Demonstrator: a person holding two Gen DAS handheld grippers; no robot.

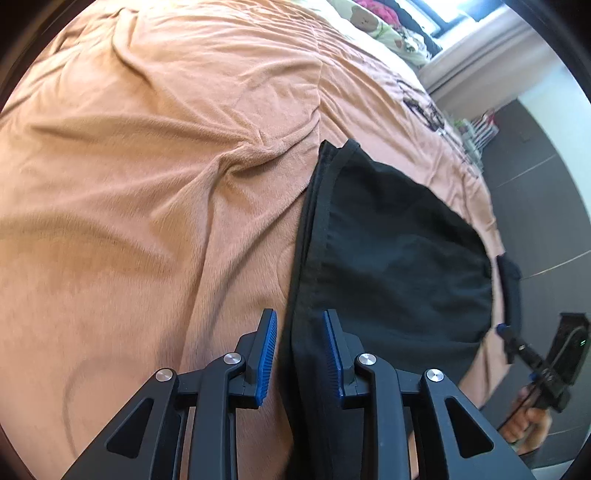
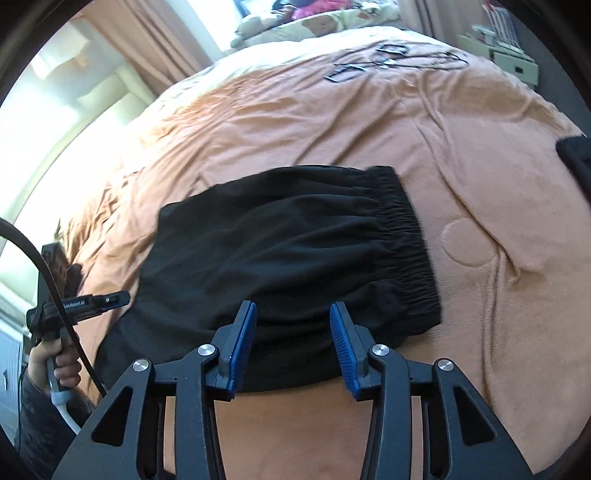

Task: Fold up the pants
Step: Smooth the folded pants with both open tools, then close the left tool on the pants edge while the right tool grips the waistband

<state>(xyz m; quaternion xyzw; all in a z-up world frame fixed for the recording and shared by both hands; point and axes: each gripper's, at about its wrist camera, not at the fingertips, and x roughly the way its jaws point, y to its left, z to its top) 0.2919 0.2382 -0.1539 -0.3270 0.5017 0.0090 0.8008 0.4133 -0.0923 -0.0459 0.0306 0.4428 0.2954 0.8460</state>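
Black pants (image 2: 288, 251) lie folded on an orange blanket (image 2: 332, 122), the elastic waistband at the right in the right wrist view. They also show in the left wrist view (image 1: 388, 258), a hemmed edge running toward me. My left gripper (image 1: 300, 332) is open, its blue pads either side of the pants' near edge. My right gripper (image 2: 293, 325) is open, its jaws above the pants' near folded edge. The left gripper also shows at the left of the right wrist view (image 2: 110, 299), the right gripper at the right of the left wrist view (image 1: 506, 328).
The blanket (image 1: 147, 184) covers a bed. Dark cables and small items (image 2: 388, 59) lie far up the bed. Pillows (image 2: 314, 22) sit at the head. A white shelf unit (image 2: 506, 55) stands at far right, curtains and a window (image 2: 110, 55) at left. A dark object (image 2: 576, 158) lies at the right edge.
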